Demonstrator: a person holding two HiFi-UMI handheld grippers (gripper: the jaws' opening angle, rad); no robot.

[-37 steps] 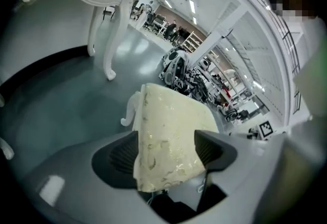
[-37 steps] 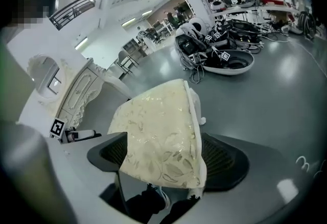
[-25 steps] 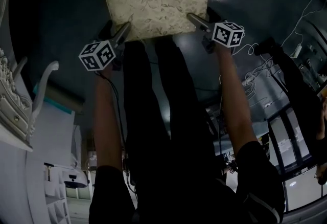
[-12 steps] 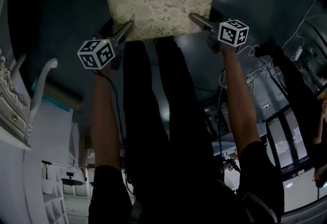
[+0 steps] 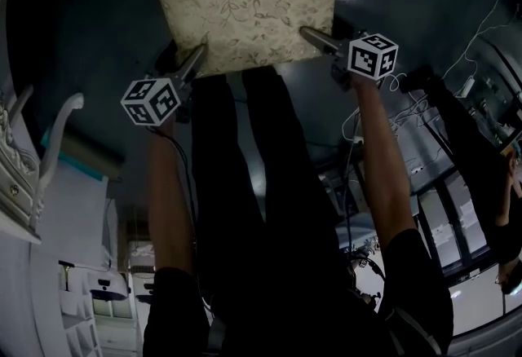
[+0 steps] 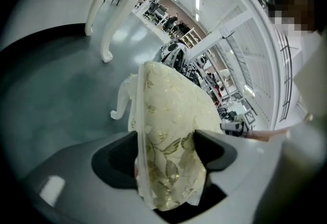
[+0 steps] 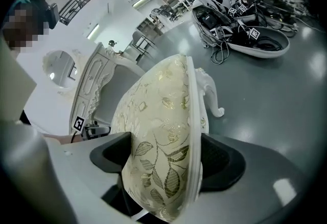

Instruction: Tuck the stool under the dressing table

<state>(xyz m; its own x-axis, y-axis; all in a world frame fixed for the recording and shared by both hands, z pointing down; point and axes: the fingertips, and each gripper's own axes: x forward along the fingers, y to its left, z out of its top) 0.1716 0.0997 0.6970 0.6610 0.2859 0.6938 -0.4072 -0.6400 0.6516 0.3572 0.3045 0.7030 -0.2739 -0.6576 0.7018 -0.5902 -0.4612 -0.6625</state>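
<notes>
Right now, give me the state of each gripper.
Left gripper: jaws just closed in, clamped on the stool seat.
Right gripper: jaws just closed in, clamped on the stool seat's other side.

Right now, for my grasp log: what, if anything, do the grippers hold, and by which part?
The stool: the left gripper and the right gripper each clamp a near corner of its cushioned seat; their jaws have just been closing on it.
</notes>
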